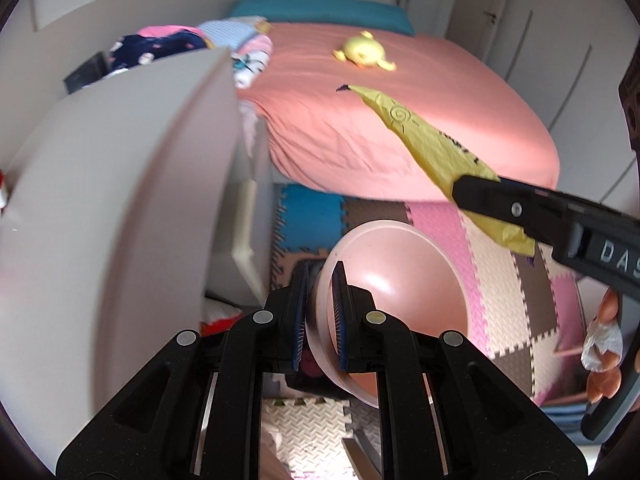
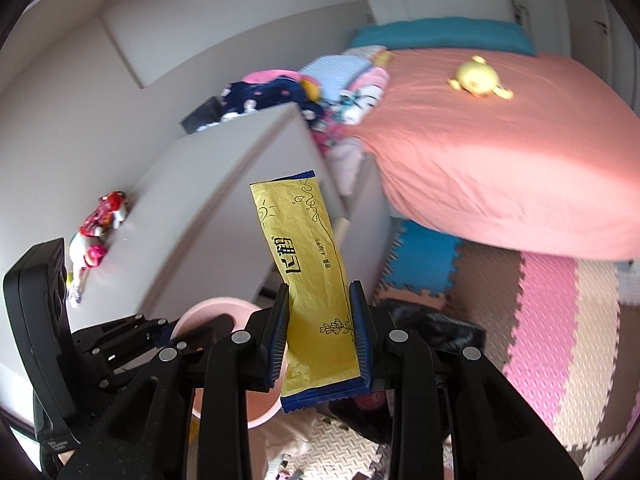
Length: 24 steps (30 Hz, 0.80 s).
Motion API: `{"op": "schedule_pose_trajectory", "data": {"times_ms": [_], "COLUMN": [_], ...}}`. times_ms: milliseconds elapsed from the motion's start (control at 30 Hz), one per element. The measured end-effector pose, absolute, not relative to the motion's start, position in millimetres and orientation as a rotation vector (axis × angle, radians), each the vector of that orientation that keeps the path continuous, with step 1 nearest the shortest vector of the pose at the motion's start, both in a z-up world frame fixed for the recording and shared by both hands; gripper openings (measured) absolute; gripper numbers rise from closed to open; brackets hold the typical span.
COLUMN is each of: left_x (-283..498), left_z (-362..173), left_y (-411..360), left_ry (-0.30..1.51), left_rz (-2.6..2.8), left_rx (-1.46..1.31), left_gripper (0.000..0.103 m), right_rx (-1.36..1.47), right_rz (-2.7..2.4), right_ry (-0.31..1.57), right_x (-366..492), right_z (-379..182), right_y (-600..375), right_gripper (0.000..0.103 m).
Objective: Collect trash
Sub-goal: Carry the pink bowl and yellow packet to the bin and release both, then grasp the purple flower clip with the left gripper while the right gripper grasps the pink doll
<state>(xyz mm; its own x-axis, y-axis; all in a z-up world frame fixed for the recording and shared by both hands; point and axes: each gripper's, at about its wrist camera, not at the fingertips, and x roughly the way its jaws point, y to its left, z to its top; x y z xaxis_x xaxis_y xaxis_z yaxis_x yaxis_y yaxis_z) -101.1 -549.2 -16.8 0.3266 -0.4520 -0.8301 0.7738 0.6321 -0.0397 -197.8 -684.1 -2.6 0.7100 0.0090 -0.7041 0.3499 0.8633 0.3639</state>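
My left gripper (image 1: 320, 312) is shut on the rim of a pink plastic bin (image 1: 394, 280), which it holds up tilted over the foam floor mats. Its blue pads clamp the rim from both sides. My right gripper (image 2: 322, 336) is shut on a flat yellow wrapper (image 2: 308, 256) with a blue edge and black print, standing up between the pads. In the left wrist view the same yellow wrapper (image 1: 432, 140) sticks out of the right gripper (image 1: 460, 188) above and right of the bin. The pink bin (image 2: 218, 312) shows low left in the right wrist view.
A bed with a salmon sheet (image 1: 400, 120) carries a yellow plush toy (image 1: 362, 52). A white cabinet (image 1: 120, 200) stands close on the left, with small toys (image 2: 96, 236) on top. Clothes (image 2: 280, 92) pile beside the bed. Coloured foam mats (image 2: 560, 320) cover the floor; a dark bag (image 2: 440, 328) lies there.
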Motion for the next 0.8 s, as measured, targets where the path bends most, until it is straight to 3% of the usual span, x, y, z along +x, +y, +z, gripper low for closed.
{"op": "schedule_pose_trajectory", "data": {"times_ms": [67, 100, 133, 167, 200, 300, 800], "left_x": [-105, -106, -107, -107, -111, -118, -97], "left_z": [-24, -27, -31, -32, -33, -25, -6], "left_y": [-556, -559, -562, -563, -564, -559, -535], "left_ry": [0.948, 0.96, 0.975, 0.976, 0.968, 0.892, 0.878], "left_rz": [-0.842, -0.85, -0.853, -0.845, -0.829, -0.799, -0.8], "left_rx": [0.415, 0.421, 0.43, 0.437, 0.446, 0.463, 0.403], "left_gripper": [0.013, 0.014, 0.029, 0.048, 0.097, 0.097, 0.097], "right_rx": [0.522, 0.53, 0.541, 0.556, 0.565, 0.583, 0.564], "right_rz": [-0.227, -0.244, -0.266, -0.301, -0.336, -0.381, -0.305], "right_ry": [0.784, 0.793, 0.799, 0.797, 0.78, 0.746, 0.729], "right_x": [-203, -204, -206, -209, -213, -223, -204], "right_z": [-13, -16, -20, -23, -23, -23, -3], "right_y": [-691, -695, -699, -705, -710, -719, -697], "right_gripper": [0.031, 0.039, 0.052, 0.089, 0.097, 0.097, 0.097]}}
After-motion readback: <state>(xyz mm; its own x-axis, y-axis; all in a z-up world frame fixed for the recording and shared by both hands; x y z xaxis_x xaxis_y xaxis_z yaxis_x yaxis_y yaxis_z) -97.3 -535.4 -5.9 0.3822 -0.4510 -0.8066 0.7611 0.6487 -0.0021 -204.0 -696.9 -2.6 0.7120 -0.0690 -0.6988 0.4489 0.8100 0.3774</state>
